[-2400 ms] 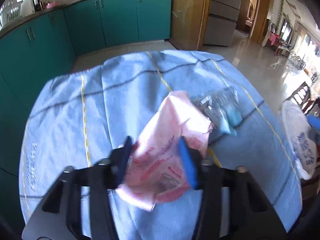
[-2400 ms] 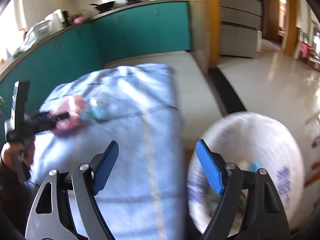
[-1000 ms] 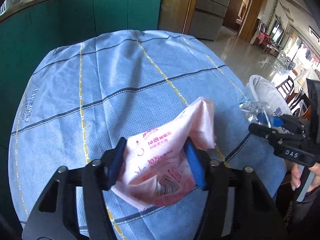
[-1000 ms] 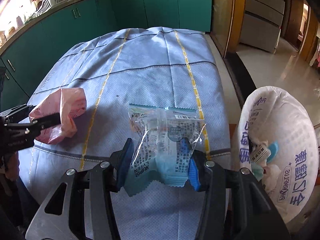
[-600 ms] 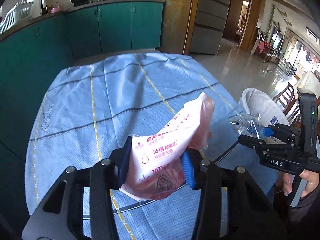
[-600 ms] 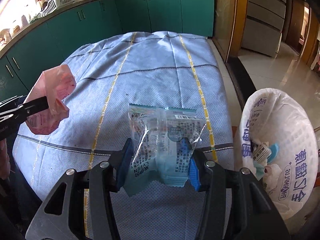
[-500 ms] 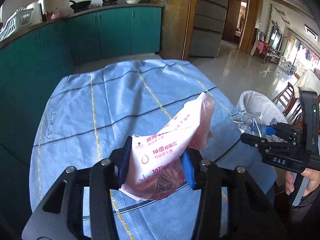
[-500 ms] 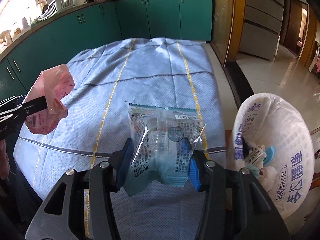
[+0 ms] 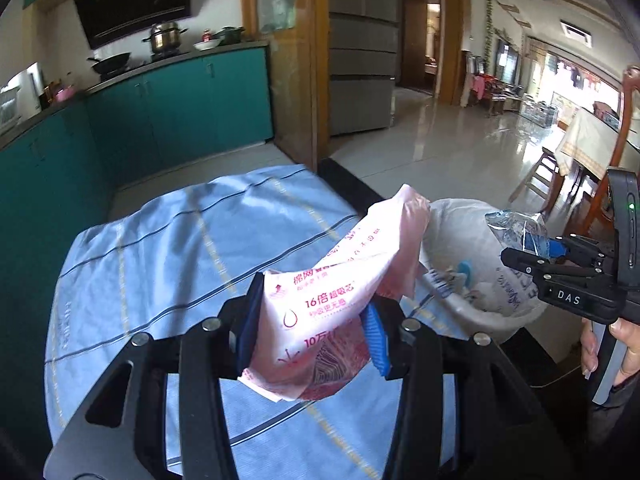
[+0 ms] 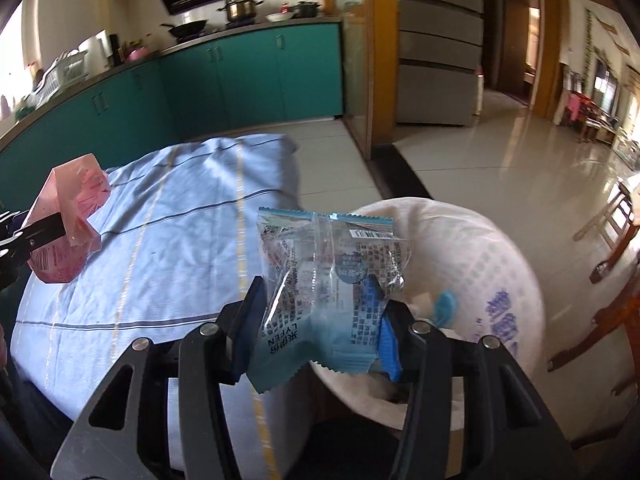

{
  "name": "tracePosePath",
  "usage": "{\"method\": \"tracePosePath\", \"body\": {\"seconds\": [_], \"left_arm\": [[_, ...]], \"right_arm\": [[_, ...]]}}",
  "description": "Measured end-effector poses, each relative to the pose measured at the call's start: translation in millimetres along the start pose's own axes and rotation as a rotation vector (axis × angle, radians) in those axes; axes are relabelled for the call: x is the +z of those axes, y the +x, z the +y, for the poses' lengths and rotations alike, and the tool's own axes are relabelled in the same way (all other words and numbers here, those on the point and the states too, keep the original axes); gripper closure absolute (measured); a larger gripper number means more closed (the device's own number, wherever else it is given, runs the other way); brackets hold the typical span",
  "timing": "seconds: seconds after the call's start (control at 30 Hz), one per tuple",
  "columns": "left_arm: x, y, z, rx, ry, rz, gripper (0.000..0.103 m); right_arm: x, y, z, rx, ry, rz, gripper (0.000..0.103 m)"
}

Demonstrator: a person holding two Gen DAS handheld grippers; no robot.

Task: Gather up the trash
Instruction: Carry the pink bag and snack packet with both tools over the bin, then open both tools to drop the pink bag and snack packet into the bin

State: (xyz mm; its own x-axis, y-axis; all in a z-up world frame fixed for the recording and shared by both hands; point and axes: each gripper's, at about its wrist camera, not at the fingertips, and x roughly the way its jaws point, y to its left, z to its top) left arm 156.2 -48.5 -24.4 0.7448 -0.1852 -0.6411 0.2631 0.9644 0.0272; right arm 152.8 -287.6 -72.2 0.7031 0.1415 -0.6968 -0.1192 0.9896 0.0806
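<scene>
My left gripper [image 9: 312, 332] is shut on a crumpled pink wrapper [image 9: 340, 284] with red print, held above the blue tablecloth [image 9: 160, 248]. The same pink wrapper [image 10: 68, 232] shows at the far left of the right wrist view. My right gripper [image 10: 316, 328] is shut on a clear and blue plastic wrapper [image 10: 328, 276], lifted over the table's right edge. Just beyond it stands a bin lined with a white trash bag [image 10: 472, 264], some trash inside. In the left wrist view the white bag [image 9: 472, 256] lies behind the pink wrapper, with the right gripper [image 9: 536, 252] and its wrapper over the rim.
Teal kitchen cabinets [image 10: 224, 80] run along the back and left, with pots on the counter. A wooden door frame [image 9: 304, 60] and a grey fridge stand behind the table. Wooden chairs [image 10: 612, 232] and a shiny tiled floor [image 10: 500, 168] lie to the right. A hand [image 9: 616, 344] holds the right gripper's handle.
Both grippers have lifted their wrappers off the tablecloth and swung right toward the white bag. The bag now sits directly behind both wrappers. More of the kitchen shows above the table.
</scene>
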Motion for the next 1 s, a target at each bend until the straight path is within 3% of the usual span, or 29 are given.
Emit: {"method": "tracePosePath", "body": {"seconds": [0.13, 0.43, 0.63, 0.87, 1.0], "left_arm": [[15, 20, -38, -0.078, 0.042, -0.004, 0.057], [35, 97, -142, -0.223, 0.137, 0.086, 0.057], [30, 136, -199, -0.242, 0.215, 0.128, 0.057], [25, 161, -217, -0.218, 0.234, 0.168, 0.056], [23, 162, -217, -0.22, 0.261, 0.168, 0.031]], "right_arm": [[-5, -14, -42, -0.071, 0.056, -0.02, 0.053], [-24, -43, -109, -0.177, 0.162, -0.05, 0.053], [-46, -47, -136, -0.216, 0.214, -0.026, 0.053], [-58, -48, -151, -0.226, 0.251, -0.013, 0.053], [-56, -40, -145, -0.211, 0.248, -0.006, 0.053]]}}
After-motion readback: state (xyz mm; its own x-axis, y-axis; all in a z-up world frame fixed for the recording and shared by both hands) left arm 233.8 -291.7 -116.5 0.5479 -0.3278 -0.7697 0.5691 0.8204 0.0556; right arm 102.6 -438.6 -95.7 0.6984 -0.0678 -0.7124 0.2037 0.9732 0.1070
